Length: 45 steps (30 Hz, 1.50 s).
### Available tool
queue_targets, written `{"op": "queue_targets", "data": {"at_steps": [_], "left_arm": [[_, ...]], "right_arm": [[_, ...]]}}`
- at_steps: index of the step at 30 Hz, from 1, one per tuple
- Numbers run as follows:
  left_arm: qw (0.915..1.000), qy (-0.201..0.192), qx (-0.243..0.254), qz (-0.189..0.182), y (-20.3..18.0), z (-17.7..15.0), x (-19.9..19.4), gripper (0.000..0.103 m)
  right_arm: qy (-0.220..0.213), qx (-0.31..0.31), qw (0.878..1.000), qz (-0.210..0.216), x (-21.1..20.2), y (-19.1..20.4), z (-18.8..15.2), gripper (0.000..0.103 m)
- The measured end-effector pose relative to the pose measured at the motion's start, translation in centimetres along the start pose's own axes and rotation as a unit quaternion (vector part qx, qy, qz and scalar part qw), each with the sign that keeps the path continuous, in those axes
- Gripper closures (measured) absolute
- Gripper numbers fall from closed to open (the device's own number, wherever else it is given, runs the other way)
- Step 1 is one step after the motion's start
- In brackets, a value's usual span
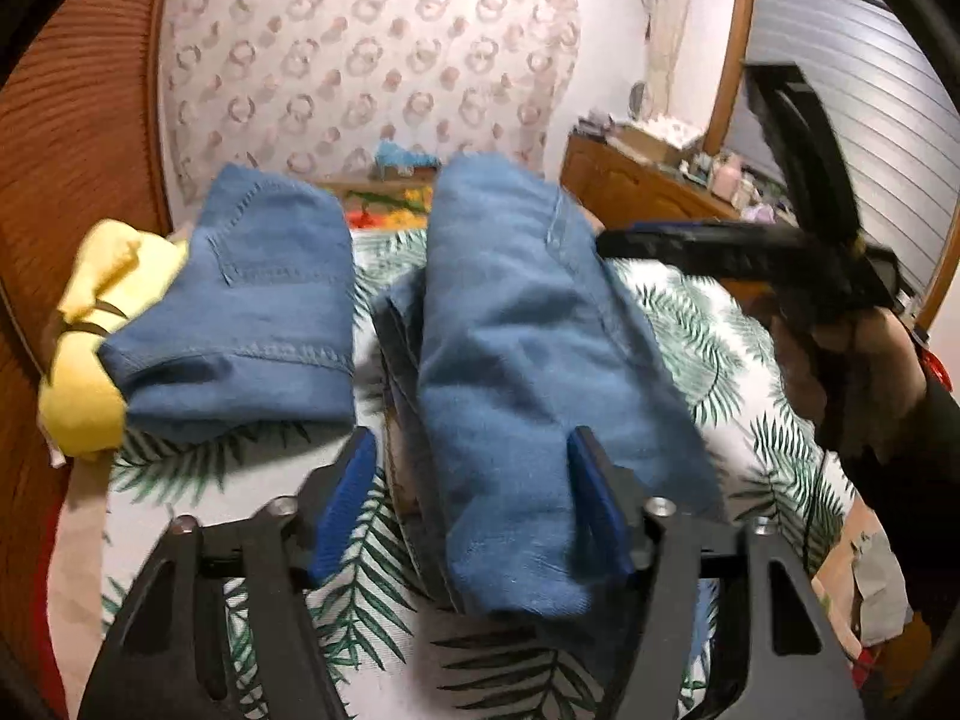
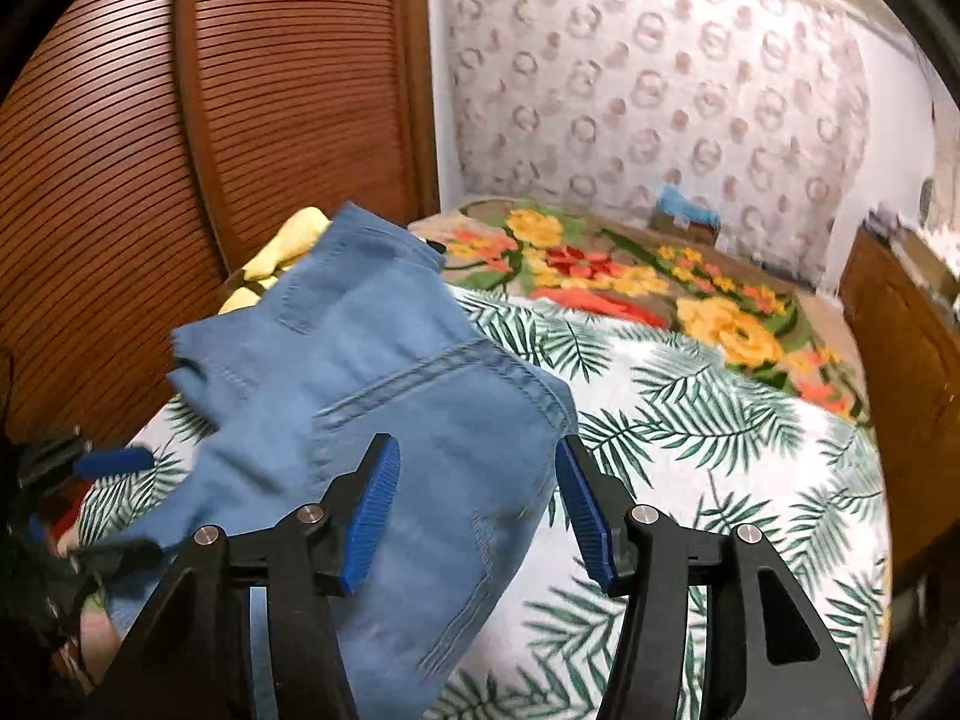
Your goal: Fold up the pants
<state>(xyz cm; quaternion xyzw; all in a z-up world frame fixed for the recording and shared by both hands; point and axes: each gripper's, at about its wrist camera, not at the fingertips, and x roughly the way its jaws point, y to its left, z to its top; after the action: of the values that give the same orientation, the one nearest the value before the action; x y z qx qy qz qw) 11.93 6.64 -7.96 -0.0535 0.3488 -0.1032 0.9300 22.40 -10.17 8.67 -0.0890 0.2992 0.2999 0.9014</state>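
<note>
Blue denim pants (image 1: 528, 360) lie folded in a long bundle on the palm-leaf bedsheet (image 1: 690, 330). A second folded denim bundle (image 1: 258, 312) sits to the left against a yellow cloth (image 1: 102, 324). My left gripper (image 1: 474, 504) is open at the long bundle's near end: its right pad lies over the cloth and its left pad is clear of it. A hand (image 1: 858, 360) holds my right gripper (image 1: 690, 240) at the bundle's far right side. In the right wrist view my right gripper (image 2: 480, 510) is open above the denim (image 2: 360, 390), and the left gripper (image 2: 114, 507) shows at the left edge.
A slatted wooden wardrobe door (image 2: 180, 180) stands close on the left. A floral blanket (image 2: 630, 276) covers the far part of the bed. A wooden dresser (image 1: 630, 180) with clutter on top lines the right side, and bags (image 1: 870, 588) sit beside the bed.
</note>
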Motion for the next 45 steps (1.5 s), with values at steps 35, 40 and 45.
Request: {"op": "queue_targets", "data": {"at_steps": [35, 40, 45], "left_arm": [[0.9981, 0.027, -0.022, -0.051, 1.0, -2.3, 2.1, 0.073], [0.9981, 0.015, -0.029, -0.052, 1.1, -2.2, 1.5, 0.082], [0.9969, -0.008, -0.045, -0.064, 1.7, -1.3, 0.4, 0.082]], "right_arm": [[0.103, 0.096, 0.973, 0.184, 13.5, -4.8, 1.3, 0.056], [0.058, 0.099, 0.976, 0.184, 10.3, -4.2, 1.8, 0.072], [0.016, 0.062, 0.979, 0.192, 5.9, -1.8, 4.1, 0.073]]}}
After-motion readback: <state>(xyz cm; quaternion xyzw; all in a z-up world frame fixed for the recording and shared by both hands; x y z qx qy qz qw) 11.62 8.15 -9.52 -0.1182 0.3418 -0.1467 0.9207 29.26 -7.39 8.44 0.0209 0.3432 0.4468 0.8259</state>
